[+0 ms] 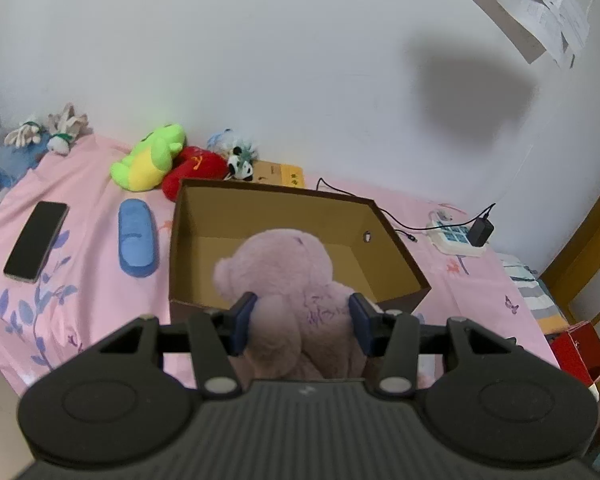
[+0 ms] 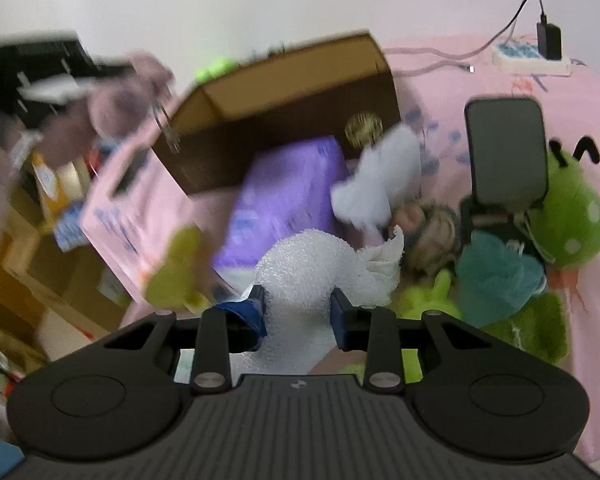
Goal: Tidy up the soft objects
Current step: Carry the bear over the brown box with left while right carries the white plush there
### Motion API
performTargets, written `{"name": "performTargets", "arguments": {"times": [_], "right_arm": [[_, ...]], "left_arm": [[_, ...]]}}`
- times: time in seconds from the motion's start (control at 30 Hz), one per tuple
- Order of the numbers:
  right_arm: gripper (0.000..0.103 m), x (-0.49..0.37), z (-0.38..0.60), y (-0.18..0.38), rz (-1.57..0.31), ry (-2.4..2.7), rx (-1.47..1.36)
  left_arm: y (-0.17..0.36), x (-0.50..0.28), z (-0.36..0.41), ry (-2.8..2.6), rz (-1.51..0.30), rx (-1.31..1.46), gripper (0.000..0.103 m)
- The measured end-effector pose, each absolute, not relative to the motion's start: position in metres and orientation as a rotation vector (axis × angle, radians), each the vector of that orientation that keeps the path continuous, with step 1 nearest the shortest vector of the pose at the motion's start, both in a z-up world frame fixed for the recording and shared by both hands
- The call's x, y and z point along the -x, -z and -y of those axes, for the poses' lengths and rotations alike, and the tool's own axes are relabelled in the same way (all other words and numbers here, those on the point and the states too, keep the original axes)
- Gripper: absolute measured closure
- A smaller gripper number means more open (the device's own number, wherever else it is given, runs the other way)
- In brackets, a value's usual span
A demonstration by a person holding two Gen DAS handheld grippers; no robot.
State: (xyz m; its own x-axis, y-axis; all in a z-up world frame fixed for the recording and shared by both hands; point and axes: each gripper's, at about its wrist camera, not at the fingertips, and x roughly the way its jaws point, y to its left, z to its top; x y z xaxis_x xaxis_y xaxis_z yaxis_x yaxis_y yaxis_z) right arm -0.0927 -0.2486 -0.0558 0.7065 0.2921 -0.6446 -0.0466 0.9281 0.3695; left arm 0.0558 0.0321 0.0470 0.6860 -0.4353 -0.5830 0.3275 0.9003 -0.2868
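Observation:
My left gripper (image 1: 298, 310) is shut on a lilac plush bear (image 1: 276, 268) and holds it over the near edge of an open brown cardboard box (image 1: 260, 212) on the pink bed. The bear (image 2: 128, 92) and box (image 2: 284, 92) also show, blurred, in the right wrist view. My right gripper (image 2: 298, 300) is shut on a white fluffy soft thing (image 2: 312, 264) above a pile of plush toys. A green frog plush (image 1: 150, 158), a red plush (image 1: 194, 168) and a blue soft case (image 1: 137, 238) lie behind and left of the box.
A phone (image 1: 36, 242) lies on the bed (image 1: 80, 280) at left. A power strip with charger (image 1: 460, 236) sits right of the box. In the right wrist view a purple pack (image 2: 284, 196), a teal mesh sponge (image 2: 496, 276), green plushes (image 2: 568, 220) and a black stand (image 2: 506, 148) crowd the bed.

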Motion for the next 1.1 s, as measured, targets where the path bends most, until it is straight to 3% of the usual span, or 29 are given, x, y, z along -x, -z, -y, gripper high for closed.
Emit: {"name": "performTargets", "arguments": {"times": [0.33, 0.73, 1.1], "right_arm": [[0.086, 0.084, 0.252, -0.001, -0.536, -0.265, -0.317], [0.085, 0.0, 0.261, -0.034, -0.478, -0.297, -0.164], [0.085, -0.08, 0.262, -0.039, -0.5, -0.297, -0.113]], "left_arm": [[-0.055, -0.073, -0.017, 0.47, -0.661, 0.088, 0.054], [-0.062, -0.121, 0.016, 0.408, -0.644, -0.004, 0.054], [-0.031, -0.178, 0.039, 0.292, -0.709, -0.061, 0.054]]}}
